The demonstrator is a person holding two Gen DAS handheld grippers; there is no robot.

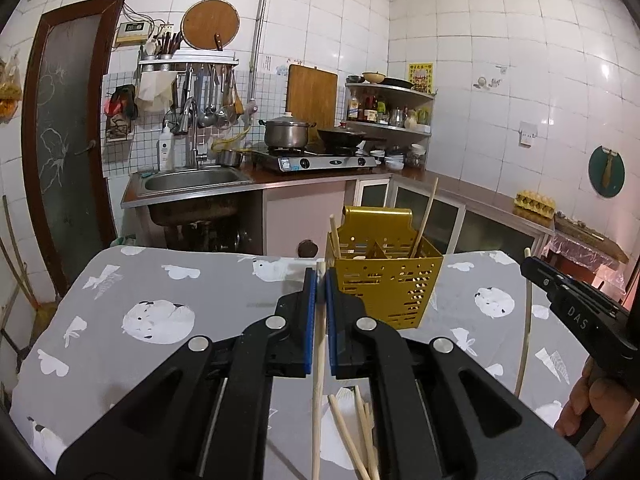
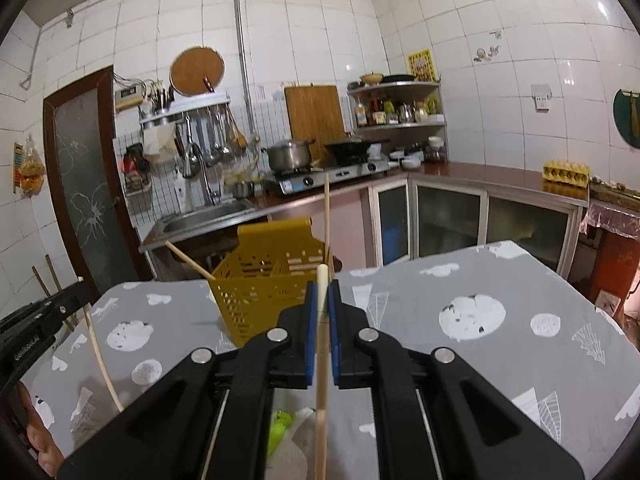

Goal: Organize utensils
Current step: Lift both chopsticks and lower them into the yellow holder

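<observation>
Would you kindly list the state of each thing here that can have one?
Left gripper: shut on a pale wooden chopstick.
Right gripper: shut on a second wooden chopstick.
Yellow perforated utensil caddy: upright on the grey patterned tablecloth, a few chopsticks leaning inside.
Loose chopsticks: lying on the cloth, not yet sorted.
</observation>
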